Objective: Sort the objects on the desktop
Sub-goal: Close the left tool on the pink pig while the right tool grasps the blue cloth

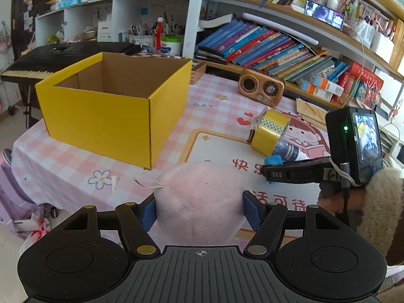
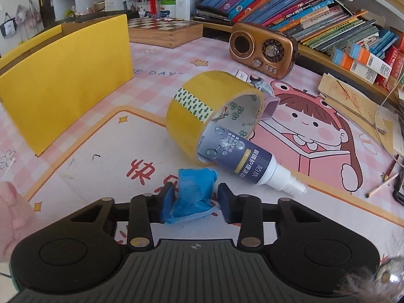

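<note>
Left wrist: left gripper (image 1: pixel 199 210) fingers clamp fluffy pink plush (image 1: pixel 202 199); right gripper (image 2: pixel 195 202) fingers pinch crumpled blue cloth (image 2: pixel 194 189).

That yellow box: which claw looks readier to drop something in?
Left, probably. The left claw grips a pink plush near the yellow box; the right claw sits farther off, at a blue wad.

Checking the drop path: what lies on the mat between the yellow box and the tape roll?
Nothing: between the box and the tape roll only bare mat shows, clearest in the right wrist view.
</note>
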`<state>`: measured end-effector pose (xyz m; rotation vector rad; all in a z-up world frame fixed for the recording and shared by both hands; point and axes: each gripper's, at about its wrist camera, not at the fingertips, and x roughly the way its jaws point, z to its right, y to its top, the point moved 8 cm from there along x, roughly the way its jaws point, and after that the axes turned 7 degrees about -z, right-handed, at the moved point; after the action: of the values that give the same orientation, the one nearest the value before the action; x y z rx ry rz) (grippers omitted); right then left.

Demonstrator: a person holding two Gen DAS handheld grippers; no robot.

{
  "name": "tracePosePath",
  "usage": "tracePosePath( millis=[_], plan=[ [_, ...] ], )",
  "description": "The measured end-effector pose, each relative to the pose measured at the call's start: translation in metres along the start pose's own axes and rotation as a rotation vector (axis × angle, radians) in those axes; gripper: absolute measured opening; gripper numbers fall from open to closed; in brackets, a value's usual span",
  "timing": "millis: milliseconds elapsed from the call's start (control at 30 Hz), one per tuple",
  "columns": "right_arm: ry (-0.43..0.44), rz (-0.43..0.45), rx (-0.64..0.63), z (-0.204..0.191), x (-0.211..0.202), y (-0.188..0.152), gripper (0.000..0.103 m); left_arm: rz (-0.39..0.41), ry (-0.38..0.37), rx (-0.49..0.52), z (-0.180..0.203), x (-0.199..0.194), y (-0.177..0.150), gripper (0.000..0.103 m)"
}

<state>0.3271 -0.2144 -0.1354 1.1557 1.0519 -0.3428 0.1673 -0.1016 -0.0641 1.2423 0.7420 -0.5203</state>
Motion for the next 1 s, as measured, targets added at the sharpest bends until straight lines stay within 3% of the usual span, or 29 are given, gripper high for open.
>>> tracePosePath(
  millis=[233, 667, 1000],
  plan=[
    [-0.006, 0.014, 0.04, 0.004, -0.013, -0.006, 0.029, 0.015, -0.034, 0.012, 0.0, -0.001, 0.004, 0.068],
    [0.019, 0.078, 0.213, 0.006, -0.095, -0.028, 0.028, 0.072, -0.154, 0.066, -0.006, -0.013, 0.018, 0.068],
    [-0.018, 0.097, 0.28, -0.035, -0.132, -0.051, 0.028, 0.074, -0.225, 0.091, -0.036, -0.024, 0.016, 0.068]
  ],
)
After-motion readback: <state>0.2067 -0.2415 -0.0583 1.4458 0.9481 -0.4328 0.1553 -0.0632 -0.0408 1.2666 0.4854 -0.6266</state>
